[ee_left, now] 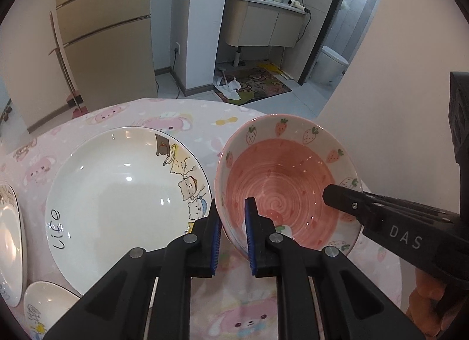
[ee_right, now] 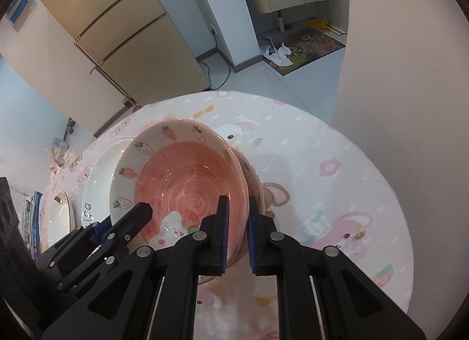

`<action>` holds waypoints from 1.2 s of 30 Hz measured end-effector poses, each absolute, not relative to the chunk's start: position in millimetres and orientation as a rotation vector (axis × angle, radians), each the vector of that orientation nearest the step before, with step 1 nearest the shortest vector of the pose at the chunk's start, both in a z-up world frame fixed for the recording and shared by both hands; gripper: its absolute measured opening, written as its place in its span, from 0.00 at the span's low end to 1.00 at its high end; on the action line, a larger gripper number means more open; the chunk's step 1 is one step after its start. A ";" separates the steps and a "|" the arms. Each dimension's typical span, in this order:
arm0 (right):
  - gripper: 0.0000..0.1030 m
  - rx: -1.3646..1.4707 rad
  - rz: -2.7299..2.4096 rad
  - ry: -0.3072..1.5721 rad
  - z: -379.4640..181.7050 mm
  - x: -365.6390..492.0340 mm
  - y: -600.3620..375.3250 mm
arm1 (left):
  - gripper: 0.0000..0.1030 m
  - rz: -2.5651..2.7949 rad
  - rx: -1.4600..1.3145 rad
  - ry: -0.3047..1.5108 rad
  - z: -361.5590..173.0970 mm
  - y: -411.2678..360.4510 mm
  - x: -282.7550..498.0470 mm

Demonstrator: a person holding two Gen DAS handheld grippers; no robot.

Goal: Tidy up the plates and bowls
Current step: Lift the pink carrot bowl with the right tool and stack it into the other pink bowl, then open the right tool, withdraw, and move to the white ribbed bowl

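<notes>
A pink strawberry bowl (ee_left: 281,176) is held above the table between both grippers. My left gripper (ee_left: 233,211) is shut on its near-left rim, one finger inside and one outside. My right gripper (ee_right: 239,208) is shut on its right rim in the same way; the bowl also shows in the right wrist view (ee_right: 181,173). The right gripper reaches in from the right in the left wrist view (ee_left: 346,199). A second pink bowl (ee_right: 255,176) sits just behind the held one. A large white "Life" cat plate (ee_left: 123,193) lies to the left.
The round table (ee_right: 337,193) has a pink cartoon cloth. Another white plate (ee_left: 8,246) lies at the far left and a small white bowl (ee_left: 44,304) at the near left. A wall stands close on the right; a fridge is behind.
</notes>
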State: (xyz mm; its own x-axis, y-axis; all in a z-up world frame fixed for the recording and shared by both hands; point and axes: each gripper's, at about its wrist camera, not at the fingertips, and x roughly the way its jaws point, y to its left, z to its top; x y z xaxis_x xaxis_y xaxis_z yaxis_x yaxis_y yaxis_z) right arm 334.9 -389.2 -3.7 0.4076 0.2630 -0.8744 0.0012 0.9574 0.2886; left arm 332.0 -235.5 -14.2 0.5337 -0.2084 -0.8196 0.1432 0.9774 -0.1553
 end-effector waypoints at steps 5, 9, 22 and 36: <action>0.10 0.208 0.146 1.128 -3.1 331.4 -386.3 | 0.17 -0.200 0.009 1.004 -19.7 -244.7 332.9; 0.10 0.135 0.116 1.101 2.5 327.3 -381.7 | 0.18 -0.193 0.033 1.010 -23.1 -246.7 331.7; 0.10 0.051 0.082 1.034 21.7 305.6 -384.8 | 0.32 -0.218 0.033 0.951 7.3 -234.4 298.7; 0.10 0.069 0.064 0.900 84.3 239.1 -409.9 | 0.83 -0.341 0.009 0.618 93.1 -237.1 206.5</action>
